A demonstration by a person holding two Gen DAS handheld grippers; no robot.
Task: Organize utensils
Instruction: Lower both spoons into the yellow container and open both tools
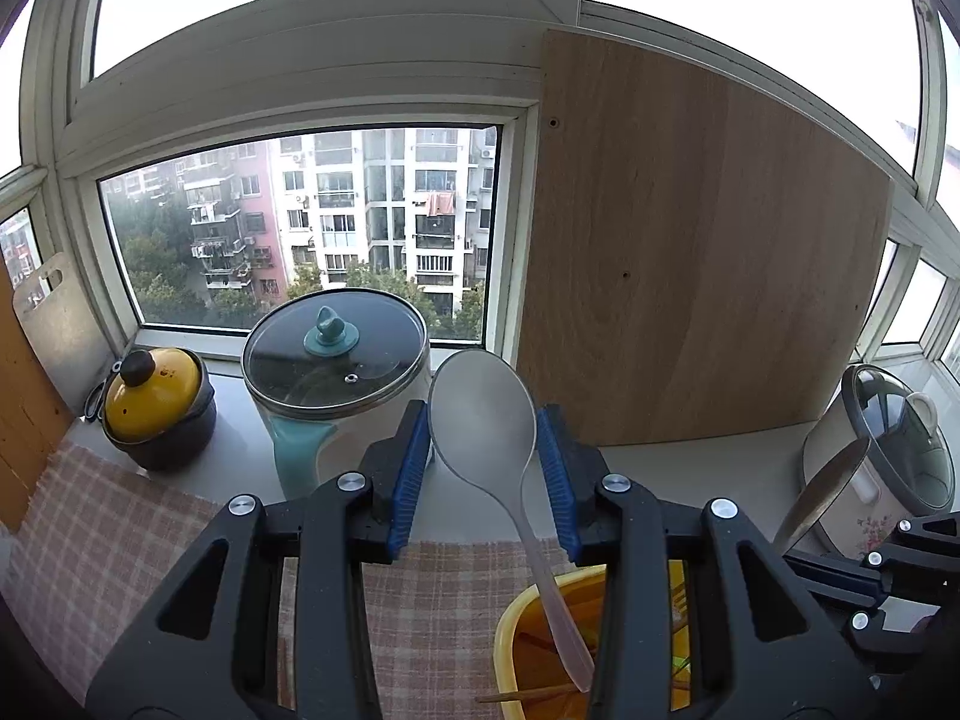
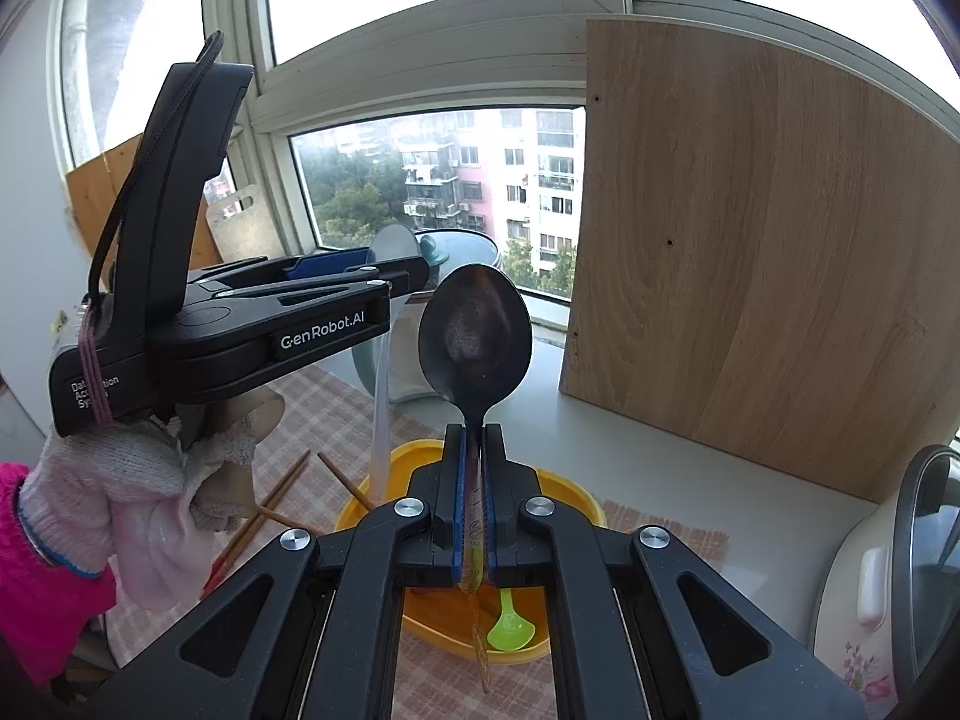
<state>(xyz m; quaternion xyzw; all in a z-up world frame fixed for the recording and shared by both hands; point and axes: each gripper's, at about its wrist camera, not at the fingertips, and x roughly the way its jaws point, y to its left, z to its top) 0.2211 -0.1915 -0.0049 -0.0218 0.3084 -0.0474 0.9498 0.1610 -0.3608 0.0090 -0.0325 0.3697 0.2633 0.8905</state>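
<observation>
Spoons held — left tongs (image 1: 483,450) wide around pale spoon (image 1: 483,414), right tongs (image 2: 474,501) clamped on dark spoon (image 2: 474,336)

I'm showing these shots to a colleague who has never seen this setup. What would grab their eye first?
Two raised spoons: the right gripper is clamped on a dark spoon standing bowl-up over a yellow basin, while a pale translucent spoon sits between the left gripper's blue pads, its handle reaching down into the basin. Behind them a big wooden board leans against the window.
</observation>
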